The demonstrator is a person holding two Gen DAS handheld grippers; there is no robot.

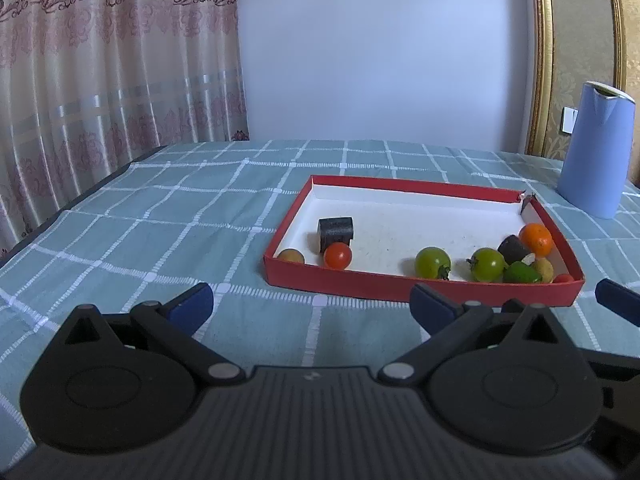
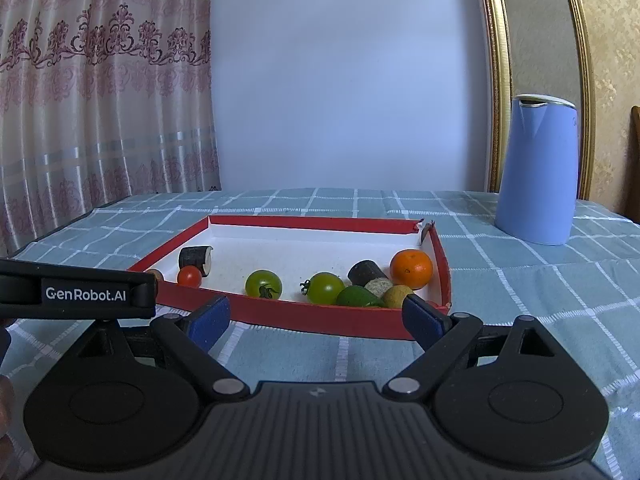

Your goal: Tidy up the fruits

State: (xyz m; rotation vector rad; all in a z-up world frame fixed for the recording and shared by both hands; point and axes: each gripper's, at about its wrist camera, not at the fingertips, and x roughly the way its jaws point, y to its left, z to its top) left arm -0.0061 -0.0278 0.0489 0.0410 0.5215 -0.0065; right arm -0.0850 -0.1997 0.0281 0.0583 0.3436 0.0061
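Both grippers low over the teal checked tablecloth (image 1: 200, 208), just short of the shallow red cardboard tray with white floor (image 2: 320, 322). Left gripper (image 1: 312, 304) spread wide, nothing between the blue pads; right gripper (image 2: 316, 316) likewise spread and bare, lined up with the tray's near wall. All fruit already inside: round orange citrus (image 2: 411, 269) in the right corner, 2 green tomatoes (image 2: 264, 284) mid-tray, small red cherry tomato (image 2: 189, 276) left beside a dark cut cylinder (image 2: 196, 258). Right corner crowded, pieces touching, awkward for a clean pinch. Near wall blocking any low approach. Tall blue plastic jug (image 2: 536, 172) standing well apart, off to the right.
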